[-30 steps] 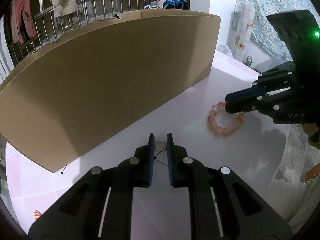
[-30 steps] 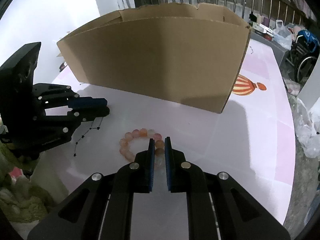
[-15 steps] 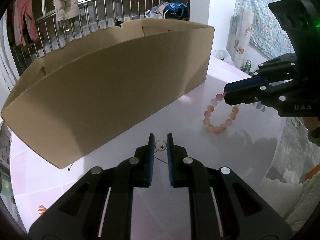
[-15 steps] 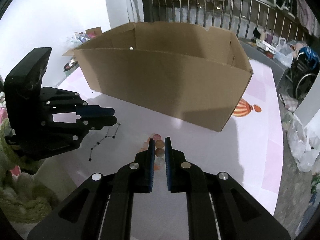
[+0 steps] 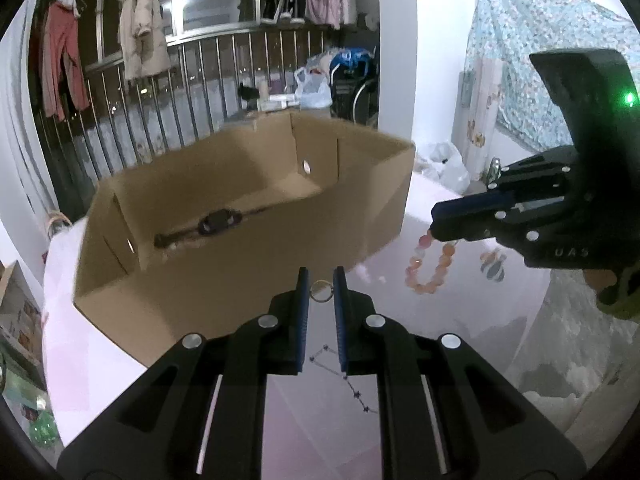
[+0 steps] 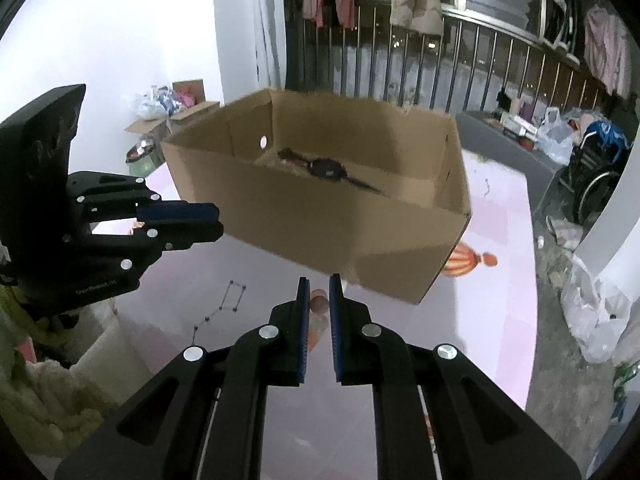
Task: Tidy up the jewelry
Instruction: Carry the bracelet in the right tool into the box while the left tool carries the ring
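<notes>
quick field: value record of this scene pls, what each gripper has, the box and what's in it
left gripper: shut on the ring of a thin star-charm necklace that trails down to the table
right gripper: shut on a pink bead bracelet, which hangs free of the table
cardboard box: open-topped, just beyond both grippers
in box: a dark watch lying flat
table: pale pink, with a hot-air balloon print
</notes>
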Tool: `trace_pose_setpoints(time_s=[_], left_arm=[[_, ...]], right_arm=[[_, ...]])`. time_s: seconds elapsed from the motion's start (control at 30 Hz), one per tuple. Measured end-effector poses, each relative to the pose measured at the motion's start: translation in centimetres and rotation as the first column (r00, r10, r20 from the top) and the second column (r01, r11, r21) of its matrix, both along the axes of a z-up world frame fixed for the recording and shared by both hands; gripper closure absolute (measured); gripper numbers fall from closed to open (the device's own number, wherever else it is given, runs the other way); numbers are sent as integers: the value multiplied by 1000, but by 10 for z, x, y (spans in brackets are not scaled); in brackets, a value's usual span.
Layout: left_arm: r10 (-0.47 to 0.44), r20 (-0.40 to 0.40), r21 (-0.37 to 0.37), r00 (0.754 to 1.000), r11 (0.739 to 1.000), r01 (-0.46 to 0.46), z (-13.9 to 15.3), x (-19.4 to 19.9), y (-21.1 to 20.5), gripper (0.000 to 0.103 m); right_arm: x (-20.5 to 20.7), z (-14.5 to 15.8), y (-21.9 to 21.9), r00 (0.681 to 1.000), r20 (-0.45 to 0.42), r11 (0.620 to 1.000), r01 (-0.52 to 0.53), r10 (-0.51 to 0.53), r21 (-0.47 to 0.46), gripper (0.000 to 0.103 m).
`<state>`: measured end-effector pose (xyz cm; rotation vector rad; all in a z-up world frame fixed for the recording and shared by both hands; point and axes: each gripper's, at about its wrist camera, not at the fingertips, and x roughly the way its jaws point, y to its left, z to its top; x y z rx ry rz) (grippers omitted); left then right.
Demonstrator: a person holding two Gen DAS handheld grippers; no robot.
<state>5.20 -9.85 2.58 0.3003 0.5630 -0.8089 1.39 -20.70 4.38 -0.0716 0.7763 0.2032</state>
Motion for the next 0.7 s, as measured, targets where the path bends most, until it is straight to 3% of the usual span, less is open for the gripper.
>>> trace_pose_setpoints(time_s=[0.23, 0.47, 0.7], left_arm=[[-11, 66, -36, 998, 999, 13, 32, 8, 3, 92], [-24, 96, -64, 995, 997, 30, 56, 34, -3, 92], [-47, 9, 20, 999, 999, 47, 43, 80, -23, 92]], right_arm=[[7, 39, -5, 994, 105, 999, -26, 21, 46, 93], [42, 77, -7, 974, 219, 996, -65, 50, 60, 93], [112, 57, -4, 990, 115, 996, -82, 77, 39, 93]])
